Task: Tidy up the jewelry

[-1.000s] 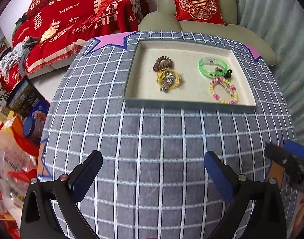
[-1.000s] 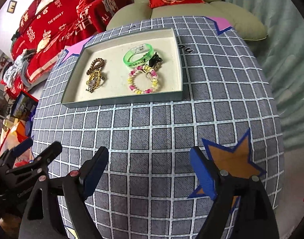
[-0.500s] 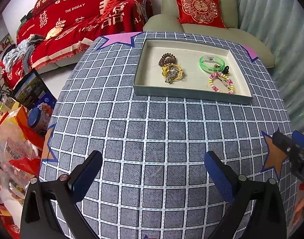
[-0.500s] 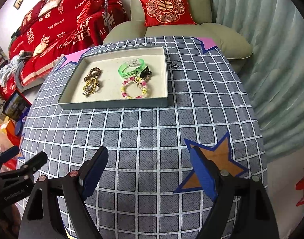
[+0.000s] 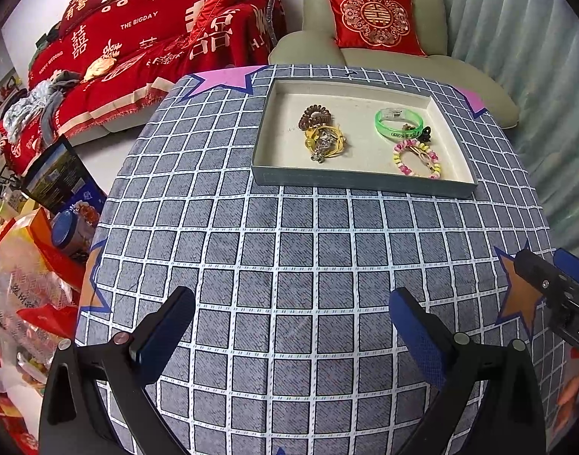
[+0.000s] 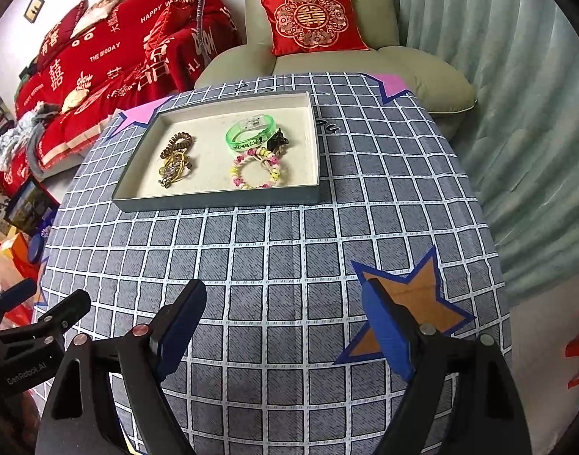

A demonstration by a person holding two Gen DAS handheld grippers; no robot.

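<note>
A shallow grey tray [image 5: 361, 184] [image 6: 217, 201] with a cream floor sits at the far side of the checked table. In it lie a brown coil hair tie [image 5: 315, 116] [image 6: 177, 144], a yellow and silver tangle of jewelry [image 5: 324, 142] [image 6: 173, 170], a green bangle [image 5: 398, 123] [image 6: 251, 134], a small black clip [image 5: 425, 132] [image 6: 278, 140] and a pink and yellow bead bracelet [image 5: 416, 159] [image 6: 257, 170]. My left gripper [image 5: 289, 326] is open and empty over the near table. My right gripper [image 6: 285, 322] is open and empty, well short of the tray.
The table carries a grey checked cloth [image 5: 289, 246] with pink and orange star patches [image 6: 407, 303]. A red-covered sofa [image 5: 137, 49] and a beige armchair with a red cushion [image 6: 312, 19] stand beyond it. Bags and boxes [image 5: 31, 265] crowd the floor at left. A curtain [image 6: 517, 113] hangs at right.
Both grippers have drawn back and risen from the table, so the tray looks smaller and farther away. Both stay open and empty. The jewelry has not moved.
</note>
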